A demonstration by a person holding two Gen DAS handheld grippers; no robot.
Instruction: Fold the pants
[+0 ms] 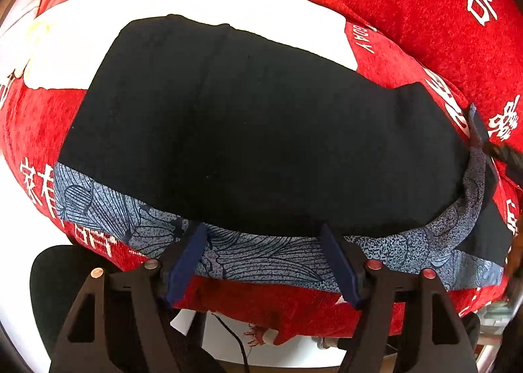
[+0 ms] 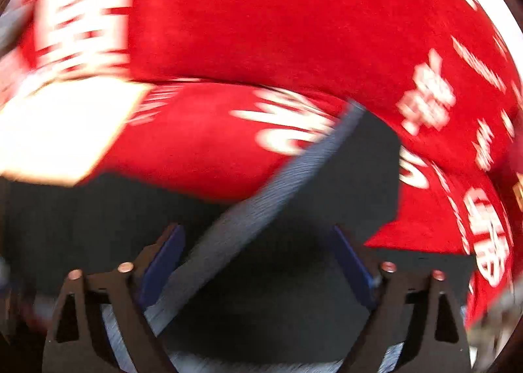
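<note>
Black pants [image 1: 255, 124] lie folded on a red blanket, with a blue-grey patterned band [image 1: 268, 255] along their near edge. My left gripper [image 1: 263, 235] is open, its blue pads just over that band, holding nothing. In the blurred right wrist view the pants [image 2: 294, 275] fill the lower frame with the blue-grey band [image 2: 271, 190] running diagonally across. My right gripper [image 2: 258, 235] is open, with the fabric lying between and under its fingers. The right gripper's finger [image 1: 479, 126] also shows at the pants' right end in the left wrist view.
The red blanket [image 1: 425, 29] with white characters covers the surface, with a white patch [image 1: 196, 7] behind the pants. The blanket's front edge [image 1: 278, 314] hangs over a white floor, with a black cable [image 1: 235, 337] below.
</note>
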